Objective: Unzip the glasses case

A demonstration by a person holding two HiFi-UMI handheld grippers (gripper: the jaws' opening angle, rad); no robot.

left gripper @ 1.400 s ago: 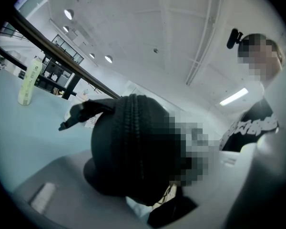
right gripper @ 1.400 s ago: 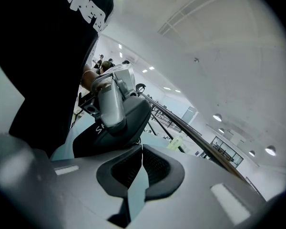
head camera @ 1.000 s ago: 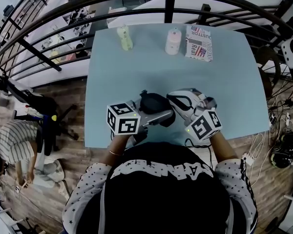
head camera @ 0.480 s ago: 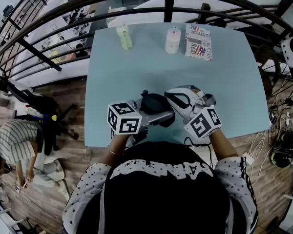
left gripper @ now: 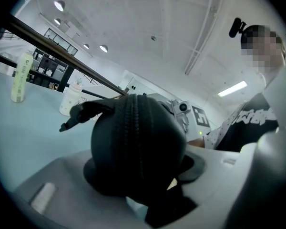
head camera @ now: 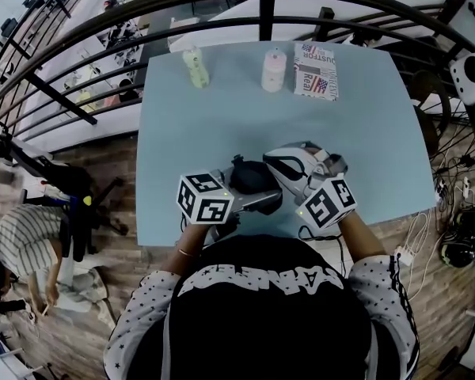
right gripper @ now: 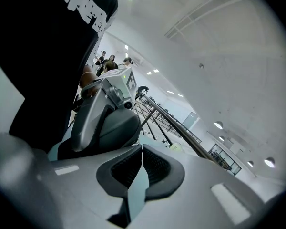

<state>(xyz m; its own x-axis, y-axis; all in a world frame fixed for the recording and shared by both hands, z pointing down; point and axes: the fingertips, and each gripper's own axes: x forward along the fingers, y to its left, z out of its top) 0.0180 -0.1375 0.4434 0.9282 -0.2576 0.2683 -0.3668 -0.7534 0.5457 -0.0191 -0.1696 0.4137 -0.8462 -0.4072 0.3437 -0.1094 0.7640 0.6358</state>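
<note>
The black glasses case (head camera: 252, 177) sits near the table's front edge, and my left gripper (head camera: 263, 201) is shut on it from the left. In the left gripper view the case (left gripper: 133, 137) fills the gap between the jaws. Its zip (left gripper: 131, 128) runs up the middle, and a black pull strap (left gripper: 81, 111) sticks out to the left. My right gripper (head camera: 283, 168) is just right of the case. Its ribbed pads (right gripper: 128, 168) are together with nothing seen between them. From there the case (right gripper: 115, 124) lies left of the shut right gripper (right gripper: 142, 160).
At the far side of the light blue table (head camera: 222, 125) stand a pale green bottle (head camera: 195, 66), a white bottle (head camera: 273, 70) and a printed box (head camera: 315, 71). A black railing (head camera: 261, 10) curves behind. Cables (head camera: 447, 212) lie on the floor at right.
Both grippers and the case keep their places; only the head view has shifted slightly.
</note>
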